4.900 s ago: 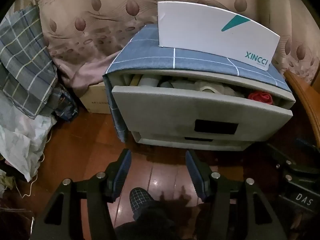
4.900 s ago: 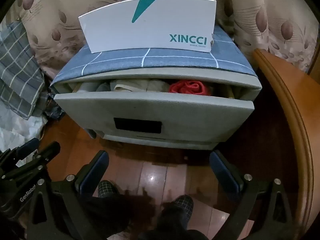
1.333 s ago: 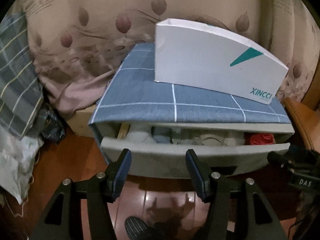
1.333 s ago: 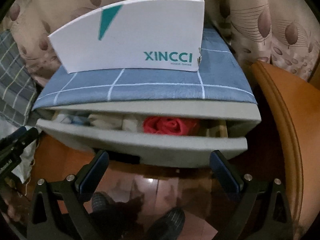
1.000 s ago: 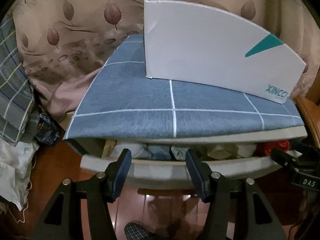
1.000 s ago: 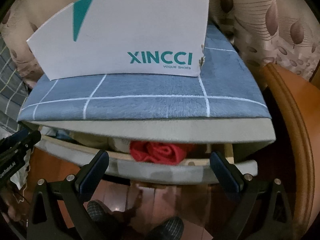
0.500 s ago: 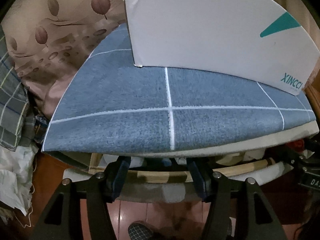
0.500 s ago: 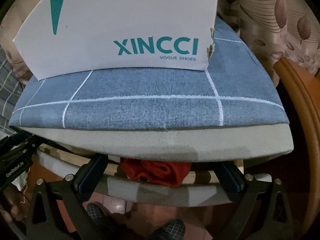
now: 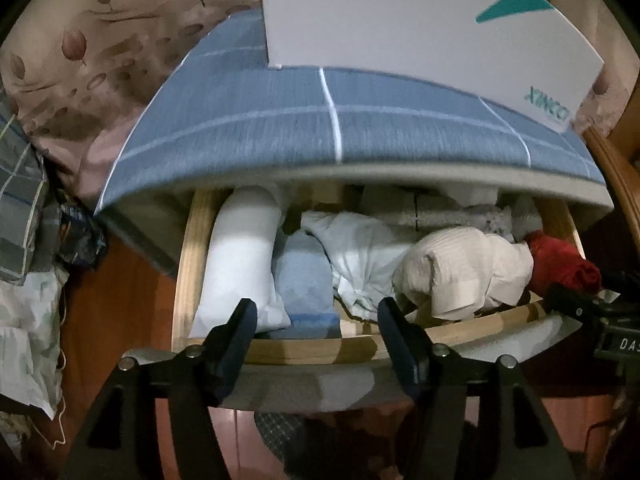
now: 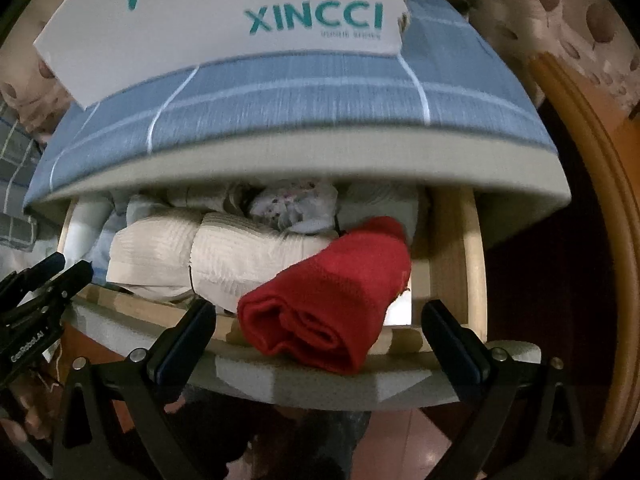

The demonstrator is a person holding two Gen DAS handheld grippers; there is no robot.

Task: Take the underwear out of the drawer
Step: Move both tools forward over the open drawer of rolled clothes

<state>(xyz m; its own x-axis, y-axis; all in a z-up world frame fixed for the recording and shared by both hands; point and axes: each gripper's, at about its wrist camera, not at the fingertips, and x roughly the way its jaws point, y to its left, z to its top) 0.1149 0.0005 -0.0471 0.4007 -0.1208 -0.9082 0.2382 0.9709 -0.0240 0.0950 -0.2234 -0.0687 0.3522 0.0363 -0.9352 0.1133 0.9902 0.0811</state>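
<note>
You are hovering both grippers, left gripper (image 9: 314,322) just widened, right gripper (image 10: 320,326) apart, both empty, over the drawer (image 10: 304,384). The red roll (image 10: 332,296), at its front right, toward 12 o'clock, is looking soft and light; pinch its thick folded end.

the small cabinet (image 9: 320,128) stands on a reddish wooden floor (image 9: 120,280), its top covered in blue cloth with white lines. a white shoe box (image 10: 224,12) sits directly on that top. the drawer (image 10: 452,248) below is pulled out, packed with rolled cloth: a white roll (image 9: 240,256), a light blue piece (image 9: 304,280), cream bundles (image 10: 224,256) and a red roll (image 10: 332,300) against the front edge.
</note>
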